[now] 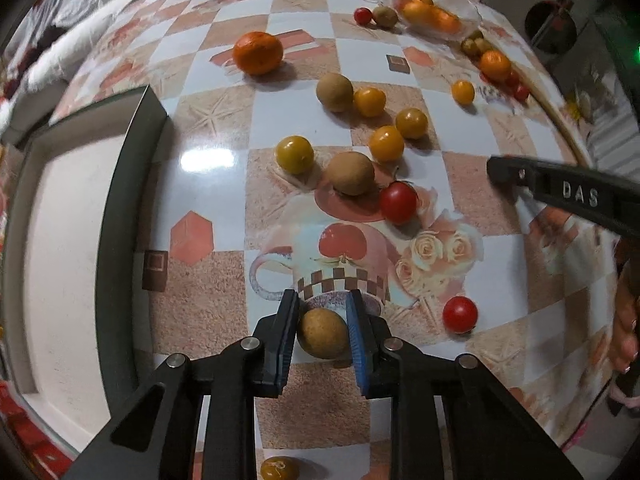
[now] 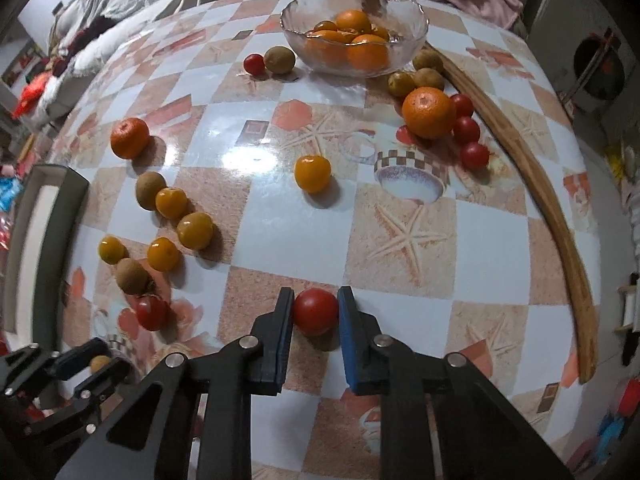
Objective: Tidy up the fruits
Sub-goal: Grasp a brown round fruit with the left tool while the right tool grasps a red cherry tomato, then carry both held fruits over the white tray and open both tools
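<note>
My left gripper (image 1: 323, 300) is shut on a small brown fruit (image 1: 323, 333) just above the patterned table; it also shows in the right wrist view (image 2: 100, 364). My right gripper (image 2: 316, 294) is shut on a red tomato (image 2: 316, 311) low over the table. Several yellow, brown, red and orange fruits lie scattered, among them an orange (image 1: 258, 53) and a red tomato (image 1: 460, 314). A glass bowl (image 2: 416, 26) at the far side holds several oranges.
A dark-rimmed white tray (image 1: 120, 208) stands at the table's left edge. A long wooden stick (image 2: 560, 208) lies along the right edge. An orange (image 2: 429, 112) with several tomatoes sits near the bowl. Bedding and cloth lie beyond the table.
</note>
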Motion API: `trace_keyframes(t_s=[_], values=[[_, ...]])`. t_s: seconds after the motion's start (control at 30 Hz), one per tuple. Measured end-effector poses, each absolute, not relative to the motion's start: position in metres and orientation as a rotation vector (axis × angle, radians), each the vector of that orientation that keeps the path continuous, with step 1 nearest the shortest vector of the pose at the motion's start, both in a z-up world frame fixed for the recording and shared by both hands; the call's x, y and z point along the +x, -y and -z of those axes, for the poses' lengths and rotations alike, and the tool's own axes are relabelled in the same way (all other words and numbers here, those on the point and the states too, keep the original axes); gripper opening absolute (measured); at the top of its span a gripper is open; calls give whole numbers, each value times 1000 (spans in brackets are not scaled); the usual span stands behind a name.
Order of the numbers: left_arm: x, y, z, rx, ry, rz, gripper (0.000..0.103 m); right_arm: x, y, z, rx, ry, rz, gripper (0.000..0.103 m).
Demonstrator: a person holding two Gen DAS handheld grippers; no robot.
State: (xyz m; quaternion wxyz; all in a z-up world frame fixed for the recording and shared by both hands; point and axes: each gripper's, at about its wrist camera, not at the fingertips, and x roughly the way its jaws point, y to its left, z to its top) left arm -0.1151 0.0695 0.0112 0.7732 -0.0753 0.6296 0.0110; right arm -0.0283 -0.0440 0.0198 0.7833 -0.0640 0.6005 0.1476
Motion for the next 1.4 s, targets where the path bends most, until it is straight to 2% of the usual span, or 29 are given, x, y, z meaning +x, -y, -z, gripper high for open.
trace_keyframes(t_s=[0.3, 0.6, 0.8, 1.13, 1.4], values=[[-122, -84, -36, -253, -1319, -29, 26, -48, 39, -34, -71, -1306, -381, 24], [-128, -156, -59, -291, -1261, -24, 26, -61, -5, -54, -57, -1292, -418, 24], [-139, -224, -65, -301, -1239, -77, 26, -71, -70, -67, -51, -1275, -467, 24], [-133, -331, -43, -273, -1238, -208, 26, -68, -199, -59, -76, -1267, -573, 24], [-112, -355, -12, -229, -1264, -203, 26, -54, -248, -21, -151, -1323, -528, 24]])
